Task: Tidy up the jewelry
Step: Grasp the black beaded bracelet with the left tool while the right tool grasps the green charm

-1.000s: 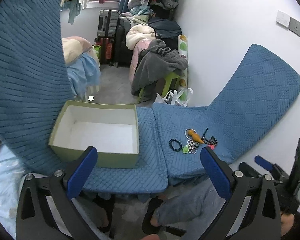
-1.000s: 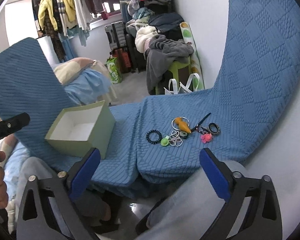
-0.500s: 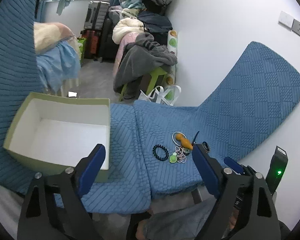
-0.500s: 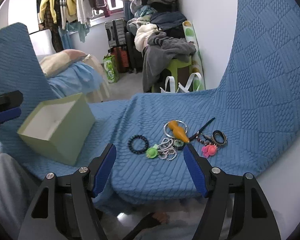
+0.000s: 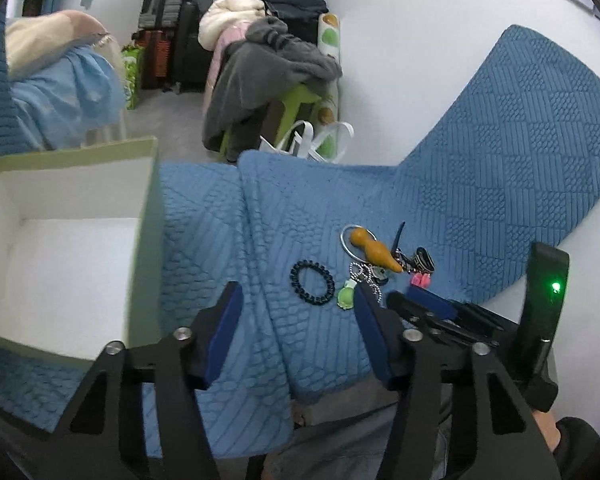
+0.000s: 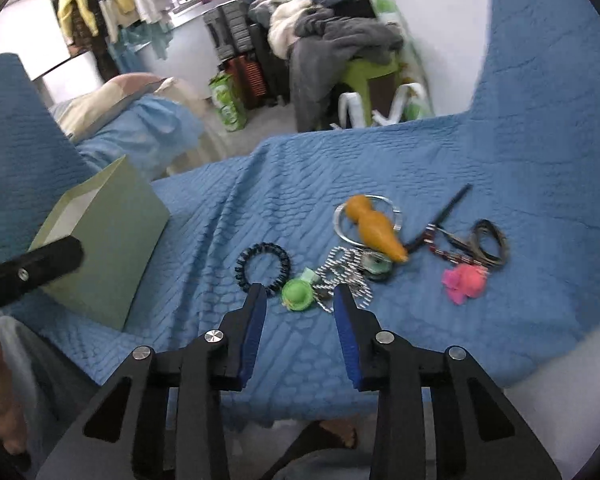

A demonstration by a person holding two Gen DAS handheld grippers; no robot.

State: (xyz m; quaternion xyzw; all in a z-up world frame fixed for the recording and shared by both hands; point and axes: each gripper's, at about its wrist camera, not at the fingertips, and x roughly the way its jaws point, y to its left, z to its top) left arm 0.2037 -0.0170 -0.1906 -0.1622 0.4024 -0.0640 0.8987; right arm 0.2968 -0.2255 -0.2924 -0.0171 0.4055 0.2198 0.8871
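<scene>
A heap of jewelry lies on the blue quilted blanket point(image 6: 500, 160): a black bead bracelet point(image 6: 263, 266), a green charm point(image 6: 296, 296), a silver chain point(image 6: 344, 268), an orange gourd pendant point(image 6: 376, 228) on a silver bangle point(image 6: 394, 208), a pink flower point(image 6: 464, 280) and a dark band point(image 6: 490, 240). My right gripper point(image 6: 300, 294) hovers over the green charm, jaws closing, not touching it. My left gripper point(image 5: 296, 294) hangs near the black bracelet point(image 5: 312, 282), jaws closing on nothing. An open green box point(image 5: 148, 208) with a white inside stands to the left.
Clothes are piled on a green stool point(image 5: 296, 100) beyond the blanket, with suitcases point(image 5: 160, 24) behind. A white wall point(image 5: 420, 60) rises at the right. The blanket's front edge drops to a person's legs point(image 6: 332, 436). A hand point(image 6: 0, 420) shows at lower left.
Both grippers have come down and forward towards the blanket, so the jewelry and box look larger. The jaws of both have narrowed, the right more than the left.
</scene>
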